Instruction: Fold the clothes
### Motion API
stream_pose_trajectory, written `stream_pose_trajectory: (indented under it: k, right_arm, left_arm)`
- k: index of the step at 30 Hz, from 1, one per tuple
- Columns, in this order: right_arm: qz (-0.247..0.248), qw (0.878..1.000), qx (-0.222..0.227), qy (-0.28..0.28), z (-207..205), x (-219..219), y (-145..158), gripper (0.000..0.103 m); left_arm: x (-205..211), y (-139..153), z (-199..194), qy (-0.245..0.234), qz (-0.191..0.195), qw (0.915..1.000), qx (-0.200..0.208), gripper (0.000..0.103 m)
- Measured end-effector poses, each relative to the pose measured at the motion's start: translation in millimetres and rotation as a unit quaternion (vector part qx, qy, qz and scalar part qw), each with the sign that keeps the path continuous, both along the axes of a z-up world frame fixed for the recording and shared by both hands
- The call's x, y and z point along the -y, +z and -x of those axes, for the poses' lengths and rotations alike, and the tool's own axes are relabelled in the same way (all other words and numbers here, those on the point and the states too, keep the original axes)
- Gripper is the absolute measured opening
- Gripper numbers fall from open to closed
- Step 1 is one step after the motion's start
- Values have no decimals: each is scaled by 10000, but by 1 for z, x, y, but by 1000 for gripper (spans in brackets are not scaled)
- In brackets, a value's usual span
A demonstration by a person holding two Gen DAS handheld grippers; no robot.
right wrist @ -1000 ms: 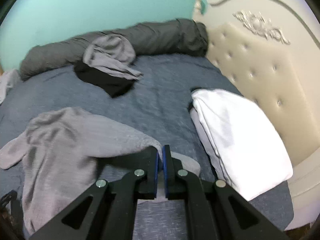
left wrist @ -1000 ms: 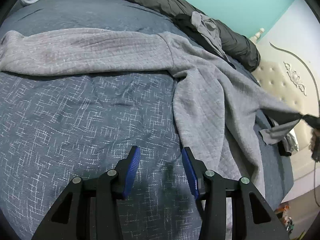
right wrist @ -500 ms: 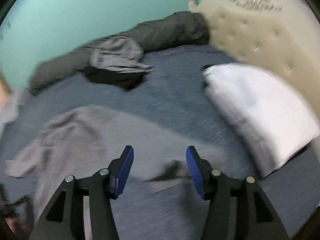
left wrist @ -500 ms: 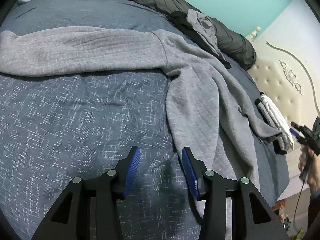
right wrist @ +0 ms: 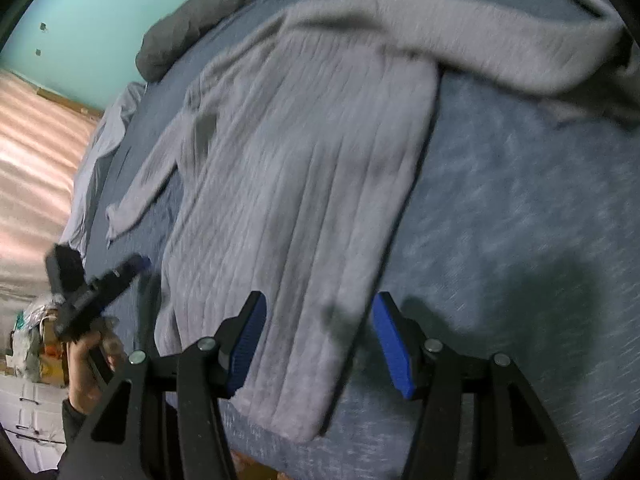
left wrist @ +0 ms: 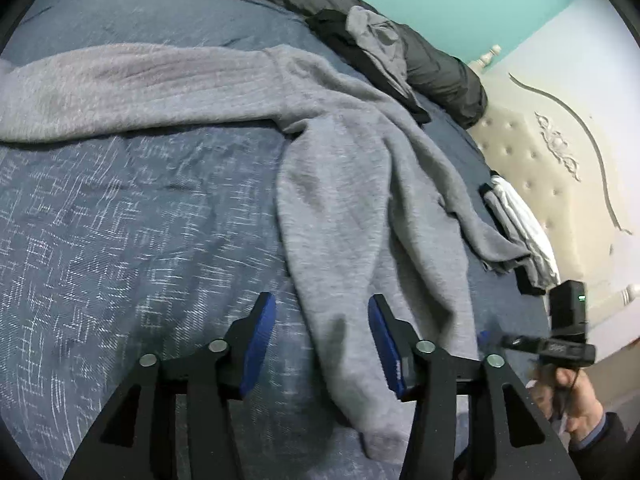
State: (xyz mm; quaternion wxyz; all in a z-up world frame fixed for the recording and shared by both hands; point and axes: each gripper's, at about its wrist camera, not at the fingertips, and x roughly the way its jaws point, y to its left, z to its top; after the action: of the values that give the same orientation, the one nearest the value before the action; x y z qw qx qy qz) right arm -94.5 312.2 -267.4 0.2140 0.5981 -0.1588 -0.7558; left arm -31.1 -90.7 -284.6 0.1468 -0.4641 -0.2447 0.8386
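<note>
Looking past my left gripper (left wrist: pixel 322 336), its jaws are opening, nothing clamped, the grey sweater's (left wrist: pixel 340 200) hem between them. My right gripper (right wrist: pixel 318 340) stands apart over the same hem; the body runs lengthwise away, sleeves spreading sideways beyond.
</note>
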Motion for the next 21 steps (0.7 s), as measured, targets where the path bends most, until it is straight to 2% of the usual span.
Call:
stream_pose_trajectory:
  k: [3,9,11,12,13,16,21]
  right_arm:
    - [-38,9996,286,46,-6,9,-15,57]
    - [276,9990,357,-22,-14,8,-21,55]
    - [497,9981,363,-76,-16,5,-20,36]
    - [604,9975,364,-102,-16,3,-20,23]
    - [614,9976,306,-97,-17,2,-17,17]
    - [666,9977,119,-98,-20,-2,-8,8]
    - [746,9968,-195,-195,-23,-16,10,3]
  left_arm:
    - [-6,3,-7,-112,45,9999,77,55]
    - [-18,-12,-16,-293,-3,9981,536,57]
    - [-23,-18,-19,-349,6,9970,698,57]
    - [-24,-20,-20,-361,-56,9965,752,57]
    - [-24,-23,-22,-356,-115,9960,817,57]
    - [-26,-28,-25,-389,-215,9945,944,57]
    - [-30,-35,-29,-429,-316,9931,1049,56]
